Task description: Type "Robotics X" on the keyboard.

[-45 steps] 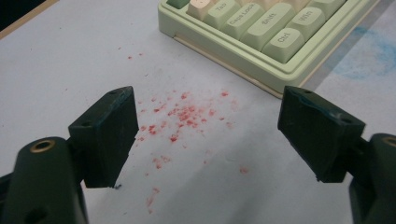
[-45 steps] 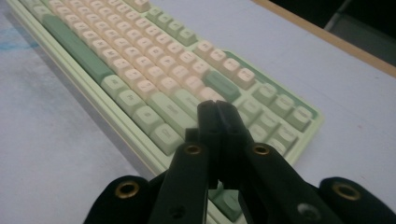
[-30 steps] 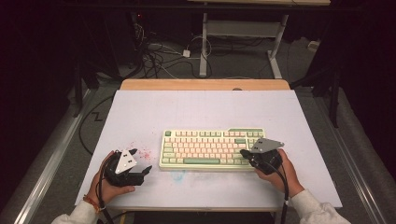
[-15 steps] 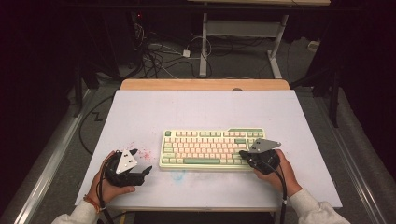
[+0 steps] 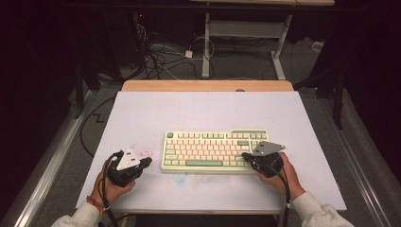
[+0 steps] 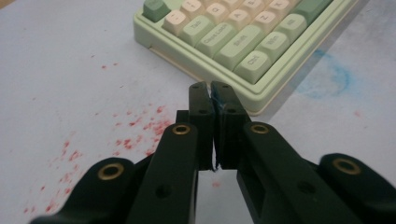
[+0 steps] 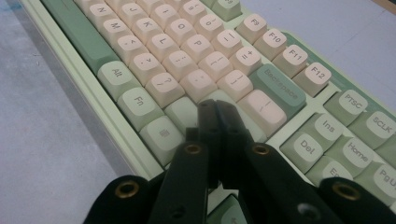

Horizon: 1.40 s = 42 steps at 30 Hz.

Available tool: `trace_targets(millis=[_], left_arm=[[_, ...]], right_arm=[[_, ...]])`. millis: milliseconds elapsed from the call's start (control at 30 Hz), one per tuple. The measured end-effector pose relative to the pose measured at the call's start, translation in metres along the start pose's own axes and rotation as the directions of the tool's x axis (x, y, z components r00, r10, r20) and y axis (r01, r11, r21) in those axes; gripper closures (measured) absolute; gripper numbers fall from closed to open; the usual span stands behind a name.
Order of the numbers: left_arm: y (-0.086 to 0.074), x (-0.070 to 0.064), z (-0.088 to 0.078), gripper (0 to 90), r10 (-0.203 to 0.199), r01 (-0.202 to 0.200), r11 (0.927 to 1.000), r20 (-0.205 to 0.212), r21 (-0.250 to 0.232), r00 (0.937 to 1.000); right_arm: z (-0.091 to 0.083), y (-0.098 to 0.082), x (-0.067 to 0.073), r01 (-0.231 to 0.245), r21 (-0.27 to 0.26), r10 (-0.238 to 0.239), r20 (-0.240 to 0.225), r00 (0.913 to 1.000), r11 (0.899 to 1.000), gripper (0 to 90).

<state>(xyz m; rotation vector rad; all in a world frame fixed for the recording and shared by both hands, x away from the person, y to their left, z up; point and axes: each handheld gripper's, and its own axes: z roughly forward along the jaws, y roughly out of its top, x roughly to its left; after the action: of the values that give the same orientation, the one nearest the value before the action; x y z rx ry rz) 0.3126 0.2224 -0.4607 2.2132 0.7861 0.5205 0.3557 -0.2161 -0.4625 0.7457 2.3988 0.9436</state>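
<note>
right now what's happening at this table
A person sits at a white table top with a two-jaw gripper in each hand. The right gripper is shut, its tips over the right end of a green and cream keyboard, near the Backspace key; contact cannot be told. The left gripper has just closed on nothing and points at the keyboard's near left corner, just short of it, beside red specks.
</note>
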Motion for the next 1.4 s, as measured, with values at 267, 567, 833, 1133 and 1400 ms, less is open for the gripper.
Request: trace_targets(millis=[267,567,833,1133,1400], left_arm=[[0.022,-0.005,0.009,88.1,0.046,-0.047,0.9988,0.041,0.011,0.9981],[0.039,-0.011,0.017,88.0,0.080,-0.080,0.9968,0.057,0.005,0.9952],[0.049,-0.015,0.025,88.0,0.114,-0.116,0.9932,0.070,0.015,0.9910],[0.057,-0.016,0.033,88.0,0.126,-0.128,0.9915,0.076,0.020,0.9891],[0.068,-0.017,0.042,88.0,0.143,-0.145,0.9891,0.081,0.026,0.9864]], right_arm=[[0.000,0.000,0.001,0.003,0.002,-0.003,0.004,1.0000,1.000,90.0],[0.000,0.000,0.001,0.009,0.001,-0.009,0.007,0.9999,1.000,90.0],[0.000,0.000,0.001,0.010,0.004,-0.010,0.009,0.9999,1.000,90.0],[0.000,0.000,0.002,0.013,0.003,-0.013,0.010,0.9999,1.000,90.0],[0.000,0.000,0.002,0.013,0.003,-0.013,0.011,0.9999,1.000,90.0]])
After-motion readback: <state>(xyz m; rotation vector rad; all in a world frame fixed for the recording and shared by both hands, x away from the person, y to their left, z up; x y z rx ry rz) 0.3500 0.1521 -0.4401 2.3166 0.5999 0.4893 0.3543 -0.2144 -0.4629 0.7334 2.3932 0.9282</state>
